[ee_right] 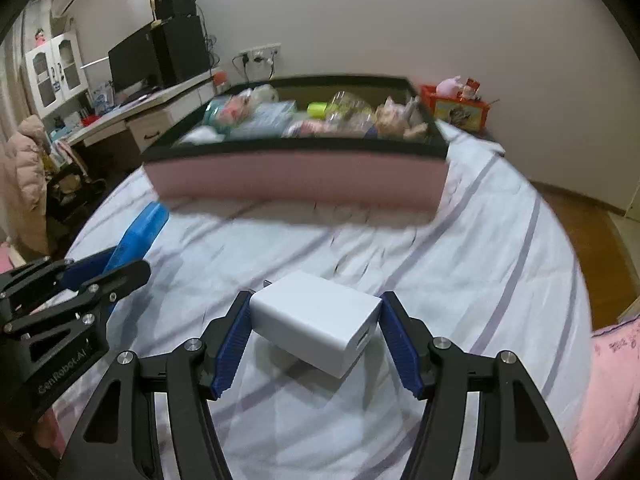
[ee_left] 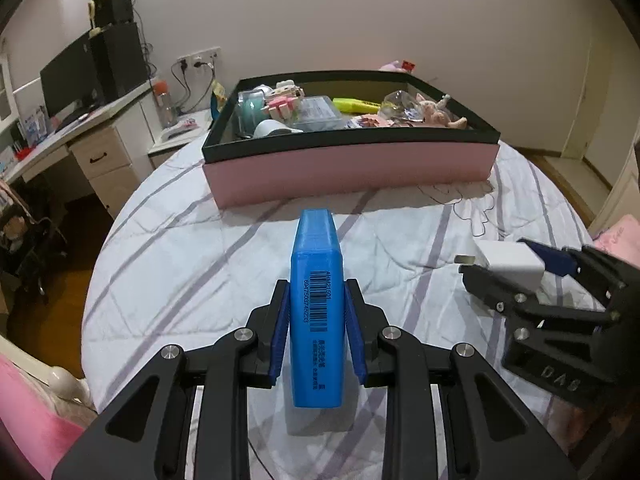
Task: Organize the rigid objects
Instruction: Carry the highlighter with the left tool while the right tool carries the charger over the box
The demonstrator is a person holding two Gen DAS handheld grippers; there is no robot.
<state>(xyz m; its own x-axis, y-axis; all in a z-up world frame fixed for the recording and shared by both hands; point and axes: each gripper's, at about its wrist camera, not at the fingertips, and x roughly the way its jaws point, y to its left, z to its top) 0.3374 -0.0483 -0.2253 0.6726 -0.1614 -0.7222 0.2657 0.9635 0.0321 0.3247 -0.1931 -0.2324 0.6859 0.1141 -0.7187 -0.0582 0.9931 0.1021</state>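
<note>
Bed is filling the middle and lower frame in both views, wearing a white quilt with grey-purple stripes crossing it. Pink box with a black rim is sitting directly on the quilt, upper centre of the frame, packed with small items. A thin cord is lying loose on the quilt just below the box's right end. Pink fabric is lying at the lower right edge in the right wrist view.
</note>
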